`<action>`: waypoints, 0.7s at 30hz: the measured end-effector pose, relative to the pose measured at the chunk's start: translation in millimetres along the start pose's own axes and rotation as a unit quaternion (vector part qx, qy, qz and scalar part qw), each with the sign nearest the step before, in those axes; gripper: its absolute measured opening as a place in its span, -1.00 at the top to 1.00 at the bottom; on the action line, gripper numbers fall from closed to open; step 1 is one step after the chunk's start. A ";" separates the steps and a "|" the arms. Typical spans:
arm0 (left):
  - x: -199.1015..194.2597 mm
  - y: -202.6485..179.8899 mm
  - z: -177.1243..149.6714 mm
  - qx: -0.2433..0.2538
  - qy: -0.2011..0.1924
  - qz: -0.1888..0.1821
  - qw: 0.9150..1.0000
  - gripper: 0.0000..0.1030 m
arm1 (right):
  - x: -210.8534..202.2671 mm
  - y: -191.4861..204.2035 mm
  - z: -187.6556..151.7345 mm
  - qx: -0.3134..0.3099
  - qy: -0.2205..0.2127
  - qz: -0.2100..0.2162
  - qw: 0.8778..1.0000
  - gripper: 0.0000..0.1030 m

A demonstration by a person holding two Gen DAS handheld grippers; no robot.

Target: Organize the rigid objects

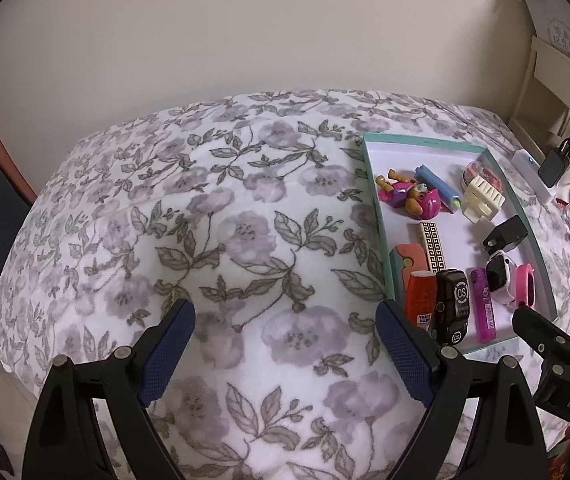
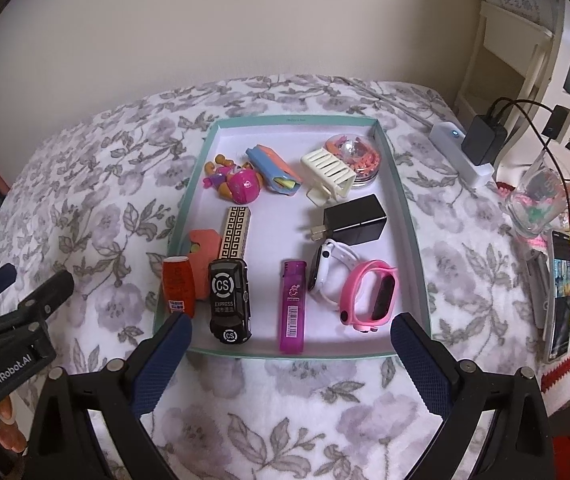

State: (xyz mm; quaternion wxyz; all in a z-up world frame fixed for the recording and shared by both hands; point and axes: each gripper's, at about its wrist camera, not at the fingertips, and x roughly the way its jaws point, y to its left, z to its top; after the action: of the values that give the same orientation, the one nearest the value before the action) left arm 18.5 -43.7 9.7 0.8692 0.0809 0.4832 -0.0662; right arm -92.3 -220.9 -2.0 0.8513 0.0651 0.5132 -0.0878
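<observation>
A teal-rimmed white tray [image 2: 413,224] lies on a floral blanket [image 2: 97,208]. It holds a black toy car [image 2: 230,304], a purple lighter [image 2: 293,308], a pink wristband [image 2: 369,294], a white smartwatch [image 2: 327,266], a black plug [image 2: 355,220], a cream hair claw [image 2: 329,176], a pink toy figure [image 2: 237,182], a patterned box [image 2: 235,232] and a red bottle [image 2: 179,284]. My right gripper [image 2: 291,332] hangs open over the tray's near edge, holding nothing. My left gripper [image 1: 285,320] is open over bare blanket [image 1: 225,220], left of the tray [image 1: 377,200].
A white power strip [image 2: 461,152] with a black charger lies right of the tray. Beyond it are a glass jar [image 2: 537,200], a phone [image 2: 561,300] and small clutter. A white shelf [image 2: 517,52] stands at the back right, with a plain wall behind the bed.
</observation>
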 end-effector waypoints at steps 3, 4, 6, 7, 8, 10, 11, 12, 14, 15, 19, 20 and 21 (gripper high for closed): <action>-3.0 2.7 -0.4 -0.007 -0.003 -0.004 1.000 -0.79 | -3.6 -0.2 0.6 0.000 -0.005 -0.002 1.000 -0.97; -3.7 2.8 -0.4 -0.008 -0.004 -0.004 1.000 -0.79 | -4.9 0.1 0.9 -0.001 -0.007 -0.003 1.000 -0.97; -5.7 3.5 0.0 -0.010 -0.008 -0.005 1.000 -0.79 | -7.2 0.4 1.3 -0.002 -0.011 -0.003 1.000 -0.97; -6.9 3.9 0.4 -0.011 -0.011 -0.007 1.000 -0.79 | -8.3 0.3 1.7 -0.002 -0.012 -0.003 1.000 -0.97; -7.3 4.0 0.7 -0.011 -0.011 -0.008 1.000 -0.79 | -9.8 0.8 2.0 -0.003 -0.015 -0.003 1.000 -0.97; -7.7 3.8 1.4 -0.011 -0.011 -0.010 1.000 -0.79 | -12.4 1.4 2.7 -0.004 -0.019 -0.003 1.000 -0.97; -8.1 3.5 1.4 -0.011 -0.012 -0.010 1.000 -0.79 | -13.5 1.7 3.1 -0.005 -0.021 -0.003 1.000 -0.97; -8.5 3.4 1.6 -0.012 -0.012 -0.009 1.000 -0.79 | -14.6 2.2 3.5 -0.006 -0.023 -0.003 1.000 -0.97; -9.6 3.5 2.3 -0.012 -0.014 -0.009 1.000 -0.79 | -16.7 2.9 4.2 -0.008 -0.026 -0.003 1.000 -0.97; -9.8 3.8 2.5 -0.013 -0.015 -0.009 1.000 -0.79 | -17.5 3.1 4.6 -0.008 -0.027 -0.003 1.000 -0.97; -8.3 5.9 3.0 -0.016 -0.011 -0.004 1.000 -0.79 | -19.6 3.4 5.5 -0.011 -0.030 -0.001 0.999 -0.97; -7.6 6.3 3.0 -0.017 -0.009 -0.004 1.000 -0.79 | -20.0 3.5 5.7 -0.011 -0.031 -0.001 0.999 -0.97; -7.0 6.9 3.1 -0.019 -0.008 -0.005 1.000 -0.79 | -20.2 3.8 5.9 -0.012 -0.031 -0.001 0.999 -0.97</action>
State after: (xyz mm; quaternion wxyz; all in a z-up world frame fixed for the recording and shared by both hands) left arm 18.7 -37.3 17.8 0.8742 0.0616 0.4776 -0.0625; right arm -95.7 -216.8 18.7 0.8675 0.0520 0.4875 -0.0846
